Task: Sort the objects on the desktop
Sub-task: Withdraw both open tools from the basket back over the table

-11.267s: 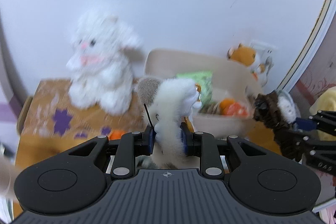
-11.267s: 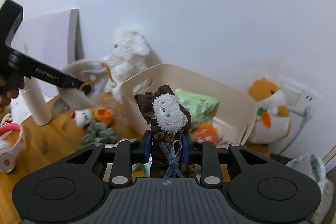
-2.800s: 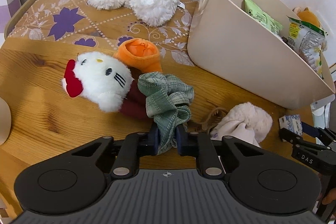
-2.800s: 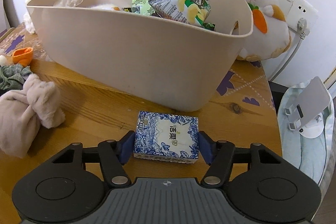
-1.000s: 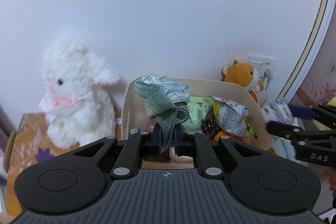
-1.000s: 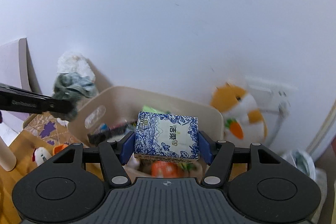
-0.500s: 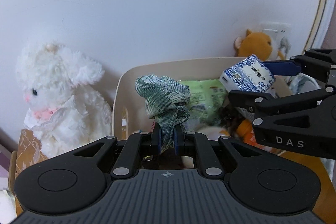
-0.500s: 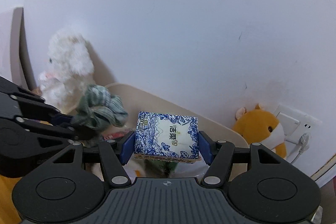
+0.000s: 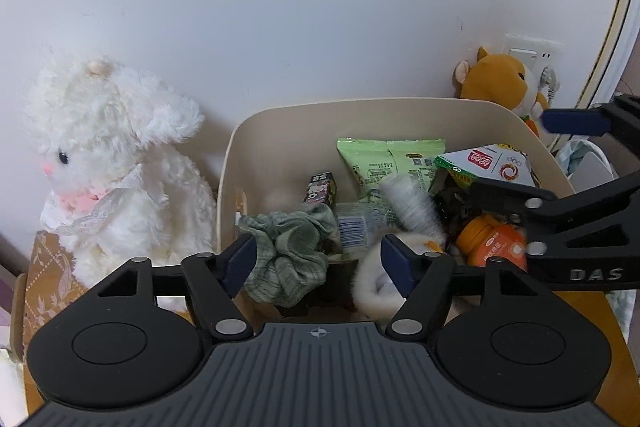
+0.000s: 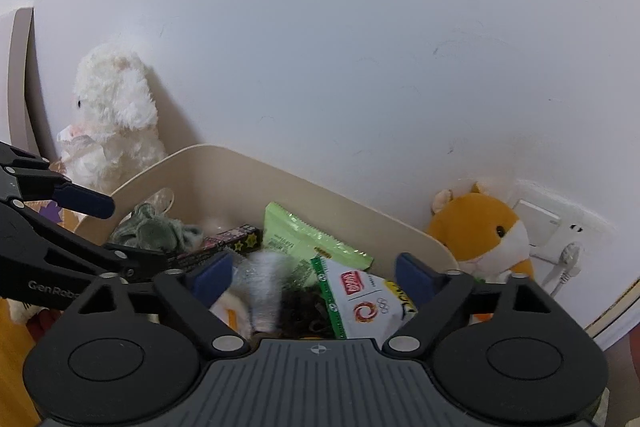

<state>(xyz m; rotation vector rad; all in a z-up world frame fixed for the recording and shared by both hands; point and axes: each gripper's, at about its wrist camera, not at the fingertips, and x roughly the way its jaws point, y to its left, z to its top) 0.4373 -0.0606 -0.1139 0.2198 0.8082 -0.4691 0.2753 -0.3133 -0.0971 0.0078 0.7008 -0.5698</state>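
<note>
My left gripper hangs over the beige bin, its jaws opening. The green scrunchie lies loose in the bin under them, and no pad touches it. The right gripper is over the same bin, its jaws also opening. Below them the blue-and-white tissue pack is a pale blur among the contents, free of the pads. In the left wrist view the pack blurs mid-bin, and the right gripper reaches in from the right. The scrunchie shows beside the left gripper.
The bin holds a green snack bag, a white snack bag, an orange bottle and a black box. A white plush lamb sits left of it. An orange plush hamster and a wall socket are behind right.
Both grippers have opened over the bin. The scrunchie has dropped from the left jaws into the bin. The tissue pack has left the right jaws and is falling in.
</note>
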